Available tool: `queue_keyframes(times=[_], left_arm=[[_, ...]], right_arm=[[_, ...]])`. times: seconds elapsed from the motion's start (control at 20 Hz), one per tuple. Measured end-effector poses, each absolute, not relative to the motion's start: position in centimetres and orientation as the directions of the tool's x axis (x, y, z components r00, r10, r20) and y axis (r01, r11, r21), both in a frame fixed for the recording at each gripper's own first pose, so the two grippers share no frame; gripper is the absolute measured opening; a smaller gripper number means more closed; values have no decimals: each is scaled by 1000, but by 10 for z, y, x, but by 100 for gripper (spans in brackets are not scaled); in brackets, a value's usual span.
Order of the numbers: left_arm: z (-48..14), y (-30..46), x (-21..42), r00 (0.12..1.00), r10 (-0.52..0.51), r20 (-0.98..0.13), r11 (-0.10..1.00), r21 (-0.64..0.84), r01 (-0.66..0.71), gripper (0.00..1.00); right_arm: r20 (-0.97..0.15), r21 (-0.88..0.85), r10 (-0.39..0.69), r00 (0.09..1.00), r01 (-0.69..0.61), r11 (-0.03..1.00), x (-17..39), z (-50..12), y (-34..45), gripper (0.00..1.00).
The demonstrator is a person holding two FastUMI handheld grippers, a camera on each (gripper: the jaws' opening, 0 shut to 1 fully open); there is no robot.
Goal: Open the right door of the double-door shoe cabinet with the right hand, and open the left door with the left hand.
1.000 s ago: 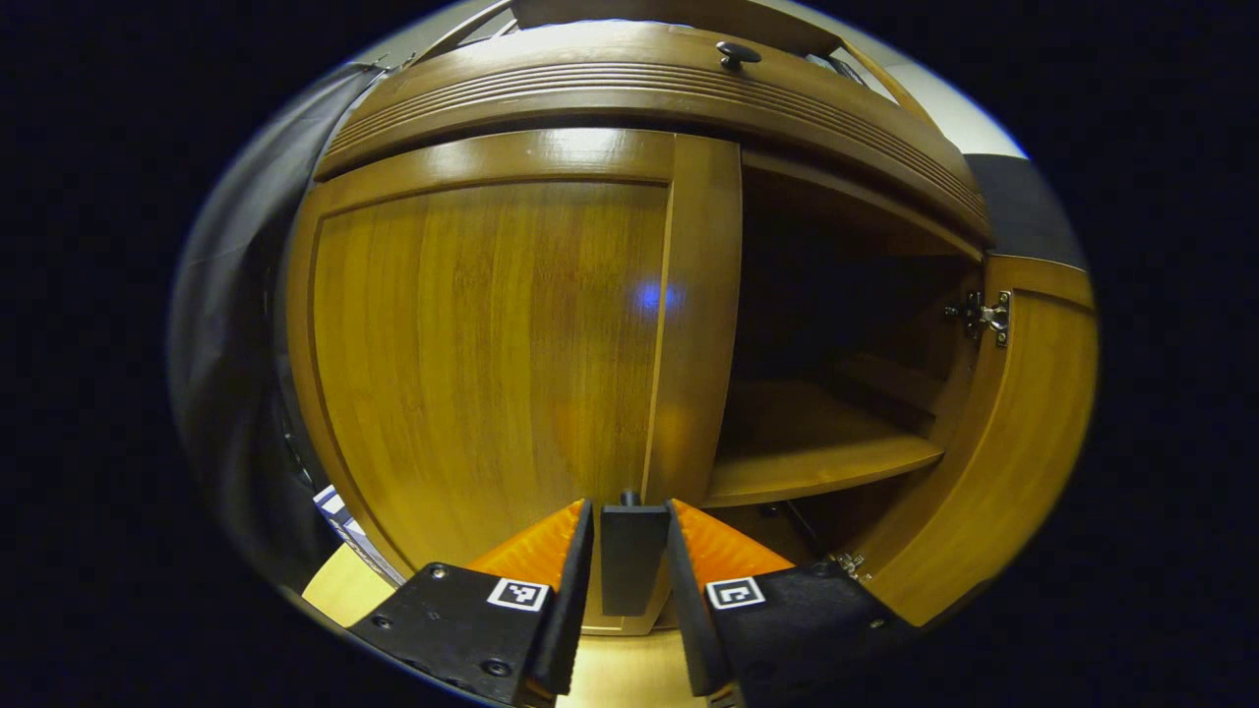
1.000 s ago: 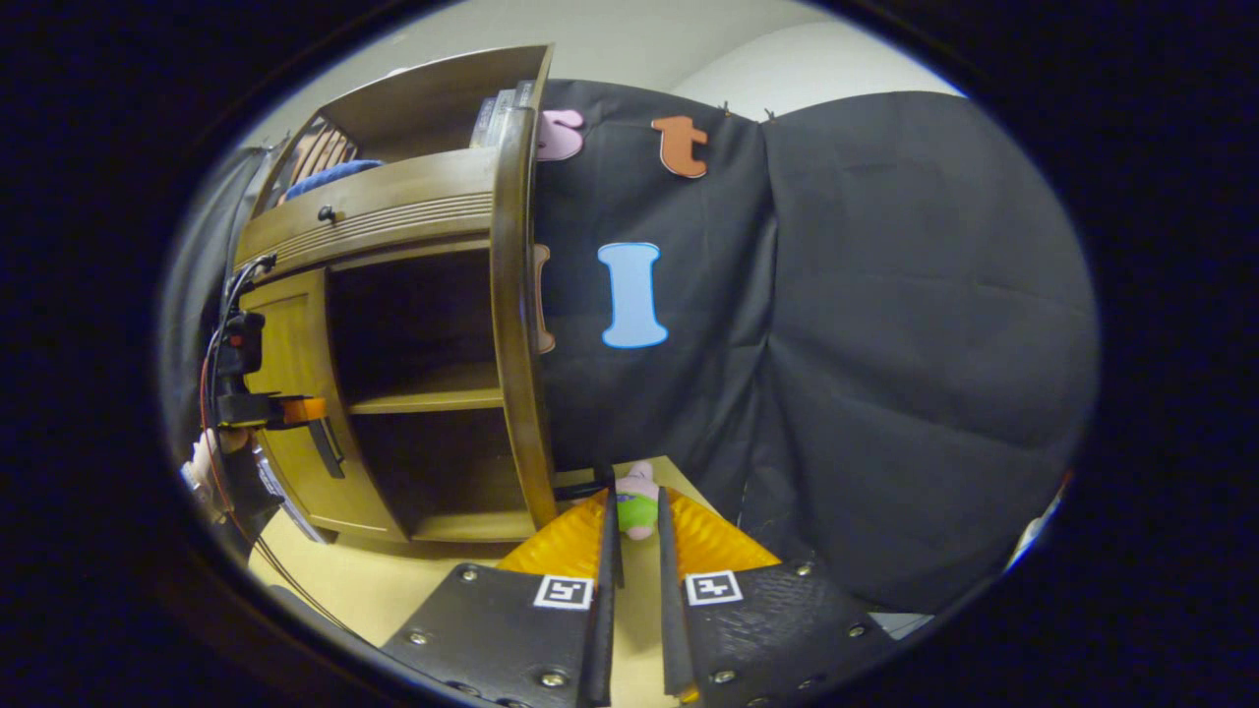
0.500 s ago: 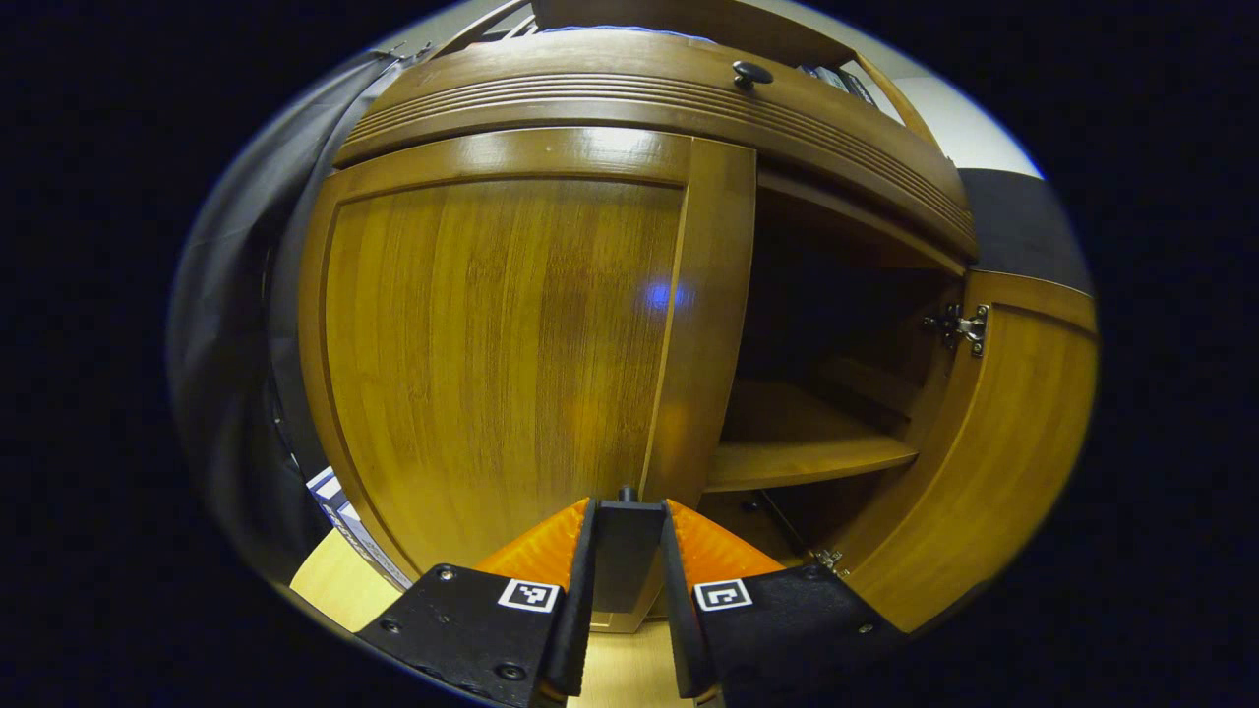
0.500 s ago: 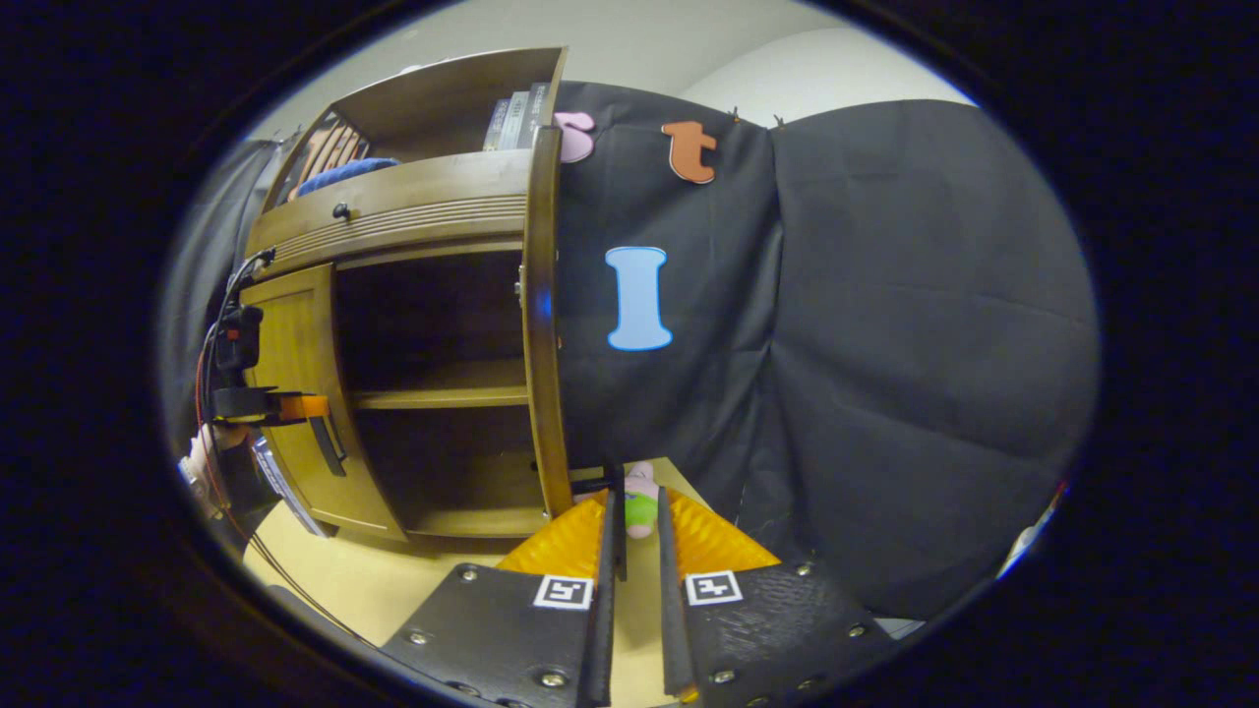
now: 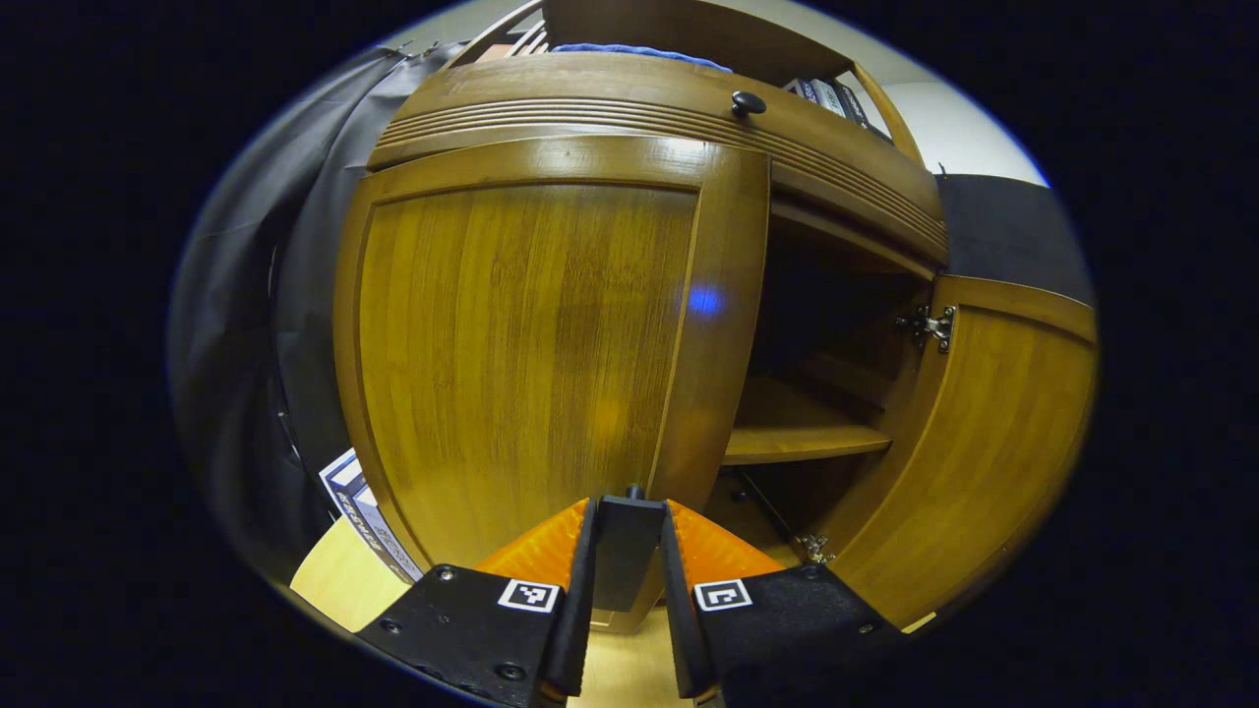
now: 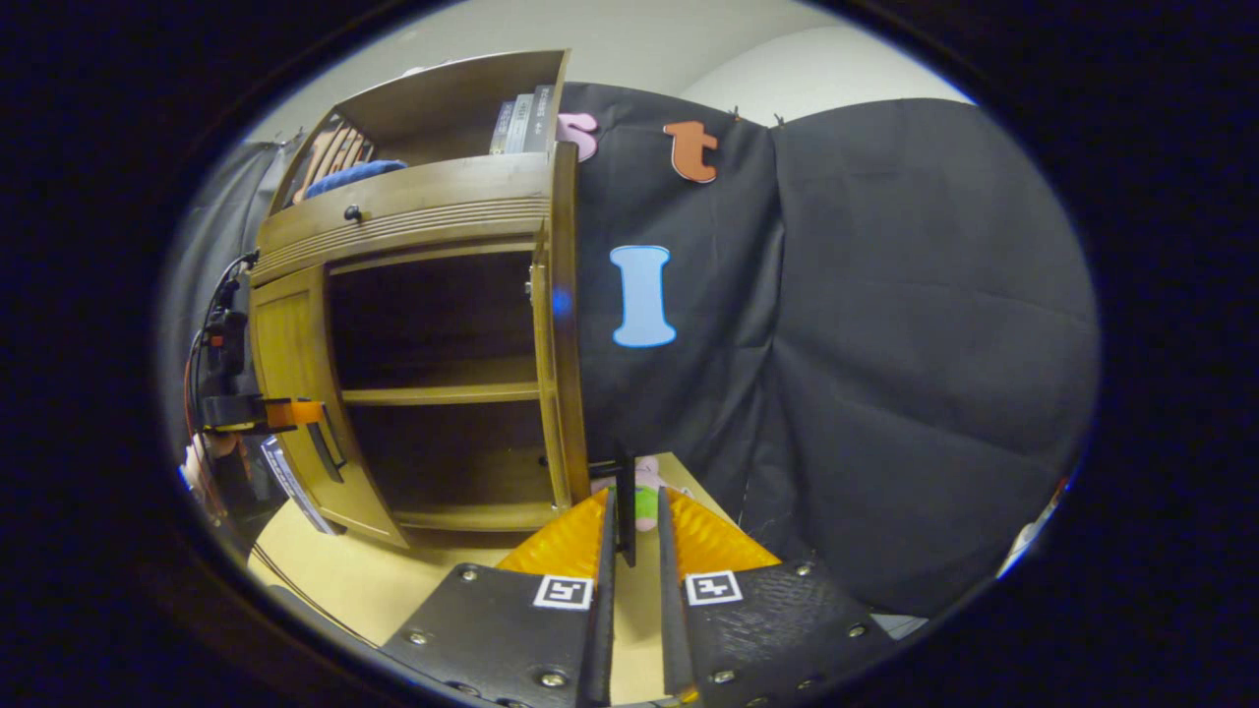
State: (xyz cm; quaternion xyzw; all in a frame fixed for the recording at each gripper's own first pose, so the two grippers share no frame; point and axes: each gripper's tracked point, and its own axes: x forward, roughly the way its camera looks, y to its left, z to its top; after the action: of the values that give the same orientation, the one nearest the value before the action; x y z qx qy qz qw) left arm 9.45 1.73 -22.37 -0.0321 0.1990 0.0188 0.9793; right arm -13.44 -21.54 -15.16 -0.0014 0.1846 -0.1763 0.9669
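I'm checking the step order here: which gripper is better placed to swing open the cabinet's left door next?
Left: the left gripper already clamps the left door handle; the right gripper is at the open right door's edge.

A: Left gripper (image 5: 626,551)?
B: Fingers pinched on the left door handle (image 5: 622,551), pointing level at the cabinet front.
A: Right gripper (image 6: 629,551)?
B: Fingers nearly together, the right door handle (image 6: 624,501) between them; contact unclear.

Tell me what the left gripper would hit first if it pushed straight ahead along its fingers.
The left gripper is shut on the left door's handle, so straight ahead it would press into the left door itself, right behind the handle. Depth there is hard to judge.
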Motion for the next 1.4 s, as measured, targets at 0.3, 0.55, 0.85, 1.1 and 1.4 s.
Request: queue_keyframes(times=[0.3, 0.55, 0.85, 1.1, 1.4], left_arm=[[-219, 21, 77, 920, 19, -392, 996, -68, -49, 36], [-216, 25, 62, 919, 25, -393, 995, -77, -60, 36], [-211, 33, 44, 918, 35, -394, 992, -96, -79, 36], [-207, 40, 29, 918, 54, -393, 988, -110, -105, 36], [-202, 50, 8, 918, 74, -390, 978, -151, -143, 31]], right_arm=[[-367, -64, -313, 876, 312, 948, -136, -153, -201, 20], [-376, -64, -279, 884, 276, 959, -134, -156, -187, 20], [-388, -59, -232, 892, 227, 972, -131, -160, -171, 20], [-396, -53, -181, 900, 174, 983, -126, -163, -152, 20], [-408, -44, -113, 906, 104, 994, -117, -167, -132, 20]])
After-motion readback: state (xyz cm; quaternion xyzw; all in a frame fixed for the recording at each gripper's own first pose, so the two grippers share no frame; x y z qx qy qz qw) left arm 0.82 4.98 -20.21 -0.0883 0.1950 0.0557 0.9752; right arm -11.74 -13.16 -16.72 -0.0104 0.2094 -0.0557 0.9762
